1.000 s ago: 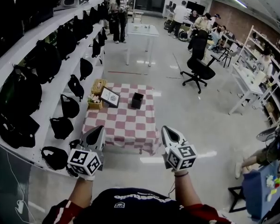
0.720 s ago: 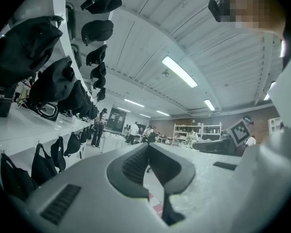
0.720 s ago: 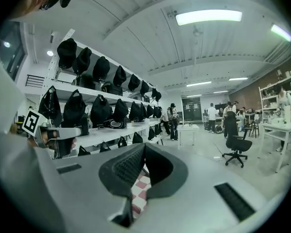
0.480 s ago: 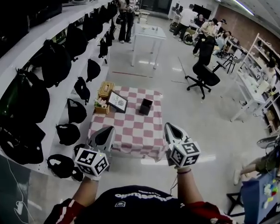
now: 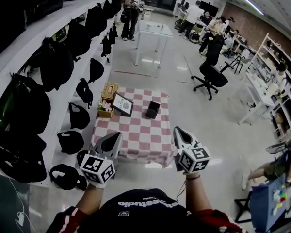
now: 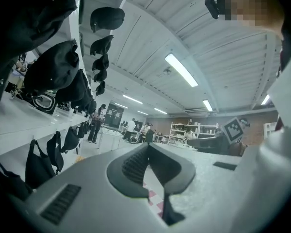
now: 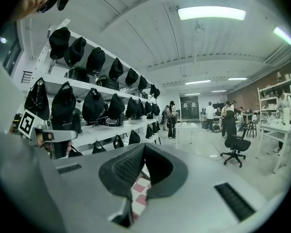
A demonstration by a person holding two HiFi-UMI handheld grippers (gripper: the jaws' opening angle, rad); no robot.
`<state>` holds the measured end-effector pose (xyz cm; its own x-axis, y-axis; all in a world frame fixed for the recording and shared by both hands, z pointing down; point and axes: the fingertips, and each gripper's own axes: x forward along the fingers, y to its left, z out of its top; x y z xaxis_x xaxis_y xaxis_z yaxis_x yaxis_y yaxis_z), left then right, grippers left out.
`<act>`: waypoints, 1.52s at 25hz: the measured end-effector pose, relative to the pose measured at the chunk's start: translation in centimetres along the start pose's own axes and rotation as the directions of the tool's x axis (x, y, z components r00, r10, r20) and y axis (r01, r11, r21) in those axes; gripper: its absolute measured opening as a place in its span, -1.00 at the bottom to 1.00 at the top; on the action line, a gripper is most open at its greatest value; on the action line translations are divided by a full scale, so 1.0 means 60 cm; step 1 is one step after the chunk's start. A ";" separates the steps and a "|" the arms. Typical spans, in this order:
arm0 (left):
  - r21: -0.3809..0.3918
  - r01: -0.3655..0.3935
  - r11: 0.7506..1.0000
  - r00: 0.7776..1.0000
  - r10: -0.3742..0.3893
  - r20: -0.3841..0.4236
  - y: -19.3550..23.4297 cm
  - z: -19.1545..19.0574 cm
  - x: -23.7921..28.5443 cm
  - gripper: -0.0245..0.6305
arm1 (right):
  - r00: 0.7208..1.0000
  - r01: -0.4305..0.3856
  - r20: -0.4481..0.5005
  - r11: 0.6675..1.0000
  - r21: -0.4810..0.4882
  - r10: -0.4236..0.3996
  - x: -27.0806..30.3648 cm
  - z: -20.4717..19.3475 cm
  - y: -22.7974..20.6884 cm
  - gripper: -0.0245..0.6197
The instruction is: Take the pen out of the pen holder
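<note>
- Two grippers are in your hands, low in the head view, both short of the table (image 5: pixel 140 136) with the red-and-white checked cloth.
- Your left gripper (image 5: pixel 117 136) has its jaws together. In the left gripper view (image 6: pixel 148 146) the ribbed pads meet at the tips and nothing is between them.
- Your right gripper (image 5: pixel 177 130) is closed the same way. In the right gripper view (image 7: pixel 144 146) its tips touch and it is empty.
- Through the small gap under each pair of closed pads you see only a bit of the checked cloth.
- Your target, the pen holder (image 5: pixel 153 109), is a black square cup standing upright on the far right part of the cloth, well apart from both grippers.
- You cannot make out the pen from here, as the holder is too small and dark in the head view.
- Just left of the holder a picture frame (image 5: pixel 122 104) stands tilted back.
- Left of the frame, at the cloth's edge, sits a small basket (image 5: pixel 105 112) with flowers, and behind it a wooden tissue box (image 5: pixel 109 90).
- Along your left run white shelves (image 5: pixel 24 42) hung with black bags and caps.
- Beyond the low table stands a white table (image 5: pixel 153 31), with a black office chair (image 5: pixel 211 76) to its right and several people at the far end of the room.
</note>
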<state>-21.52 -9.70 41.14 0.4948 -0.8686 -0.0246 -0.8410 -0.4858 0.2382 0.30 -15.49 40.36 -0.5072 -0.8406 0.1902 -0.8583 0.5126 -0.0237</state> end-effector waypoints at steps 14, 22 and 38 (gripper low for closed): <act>0.020 -0.054 0.998 0.999 0.055 -0.002 0.026 -0.006 0.088 -0.91 | 0.996 -0.089 0.015 0.996 0.007 0.089 0.100 0.005 -0.058 -0.91; 0.070 -0.088 0.994 0.996 0.087 0.019 0.036 0.021 0.210 -0.91 | 0.988 -0.146 0.045 0.988 -0.047 0.149 0.168 0.036 -0.141 -0.91; 0.120 -0.093 0.988 0.995 0.090 0.031 0.035 0.041 0.344 -0.91 | 0.973 -0.226 0.029 0.973 -0.052 0.228 0.213 0.007 -0.214 -0.58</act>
<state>-13.61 -28.91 38.76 0.4098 -0.9116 -0.0326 -0.9037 -0.4106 0.1215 4.82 -32.87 42.69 -0.6913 -0.7065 0.1515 -0.7163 0.6977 -0.0149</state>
